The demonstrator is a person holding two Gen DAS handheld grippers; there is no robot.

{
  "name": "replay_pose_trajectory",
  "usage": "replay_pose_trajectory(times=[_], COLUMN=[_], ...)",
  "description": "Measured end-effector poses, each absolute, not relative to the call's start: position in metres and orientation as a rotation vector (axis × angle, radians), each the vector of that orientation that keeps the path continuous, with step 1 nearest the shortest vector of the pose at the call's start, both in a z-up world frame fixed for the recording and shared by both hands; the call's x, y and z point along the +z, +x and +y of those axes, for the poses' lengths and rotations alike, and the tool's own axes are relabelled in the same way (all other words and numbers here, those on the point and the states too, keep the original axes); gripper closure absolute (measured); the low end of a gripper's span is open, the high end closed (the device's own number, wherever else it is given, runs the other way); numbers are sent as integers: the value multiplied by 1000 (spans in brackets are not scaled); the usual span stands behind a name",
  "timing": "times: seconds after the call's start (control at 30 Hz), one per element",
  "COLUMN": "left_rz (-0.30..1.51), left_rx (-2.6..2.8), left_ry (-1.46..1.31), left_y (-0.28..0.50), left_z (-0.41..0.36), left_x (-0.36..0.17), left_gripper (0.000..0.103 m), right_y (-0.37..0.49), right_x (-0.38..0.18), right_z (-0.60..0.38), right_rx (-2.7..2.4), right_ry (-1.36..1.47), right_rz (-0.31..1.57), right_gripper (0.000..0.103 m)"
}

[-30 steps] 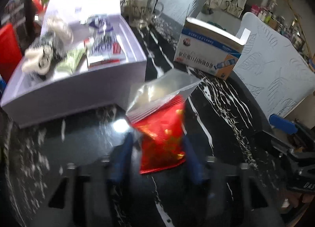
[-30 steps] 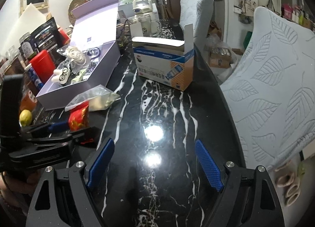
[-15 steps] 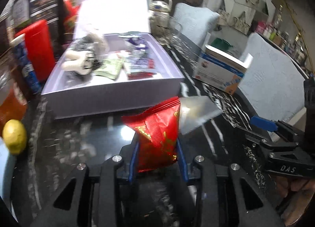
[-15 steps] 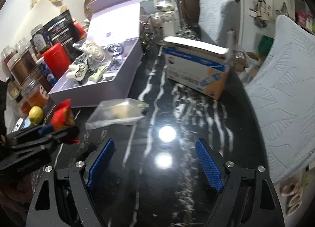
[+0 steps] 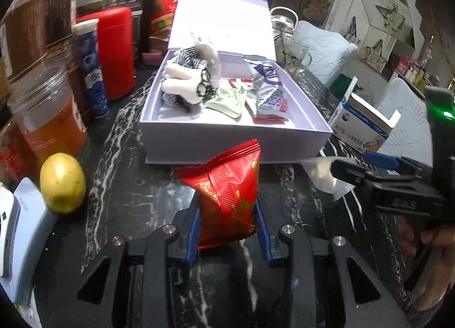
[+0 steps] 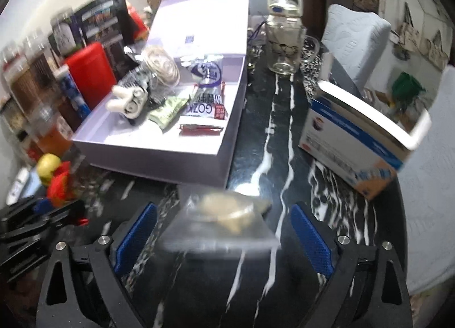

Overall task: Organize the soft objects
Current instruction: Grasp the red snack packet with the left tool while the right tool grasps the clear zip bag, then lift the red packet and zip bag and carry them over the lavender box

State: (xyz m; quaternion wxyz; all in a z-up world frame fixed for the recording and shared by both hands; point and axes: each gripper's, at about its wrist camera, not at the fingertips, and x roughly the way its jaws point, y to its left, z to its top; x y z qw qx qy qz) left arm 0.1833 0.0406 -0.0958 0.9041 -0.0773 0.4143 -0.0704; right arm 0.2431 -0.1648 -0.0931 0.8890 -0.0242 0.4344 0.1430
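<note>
Your left hand-held gripper (image 5: 227, 222) is pinching the red snack packet (image 5: 227, 191) btwn its blue pads, packet held upright above the black marble table (image 5: 128, 186), just short of the lavender box (image 5: 227, 143) and roughly in line w/ the middle of its front wall. The box sits open w/ lid tipped back, toward the table's left side. Inside it: a plush toy (image 5: 187, 83) at the left, a green sachet (image 5: 227, 100) mid, a silver-purple packet (image 5: 270, 95) and a flat red packet (image 6: 200, 129) at the right.

Your right hand-held gripper (image 6: 223, 234) is spread wide, and its jaws have just been opening further. A clear bag (image 6: 224, 220) w/ something pale inside lies on the table btwn the blue pads, w/ a gap either side. It's blurred, so contents can't be told. It lies just in front of the box's near right corner.

A yellow lemon (image 5: 62, 183) sits near the left edge of the table, beside an orange-filled jar (image 5: 48, 117) and a red canister (image 5: 113, 52). A blue-and-white carton (image 6: 361, 140) stands toward the right edge, and a glass jug (image 6: 284, 43) stands further back.
</note>
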Motion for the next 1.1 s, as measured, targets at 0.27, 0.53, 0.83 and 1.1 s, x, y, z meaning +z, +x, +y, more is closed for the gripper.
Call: replay_pose_trajectory(times=[0.27,0.53,0.83,1.1], left_rz=[874,874,879,890], left_rx=[-145,-151,-159,-160], left_ry=[-180,-179,-177,-180], left_y=[183,173,150,126], left_z=[49,49,44,41], left_x=[-104,-103,-99,-99], left_gripper=[69,69,69,69], right_y=[265,245,205,170], right_x=[-124,-130,-120,-112], right_z=[-154,-155,-159,-162], right_rx=[285,327,360,363], right_ry=[-87,-71,-39,-14], right_rz=[1018,998,948,922], right_gripper=[7,20,24,24])
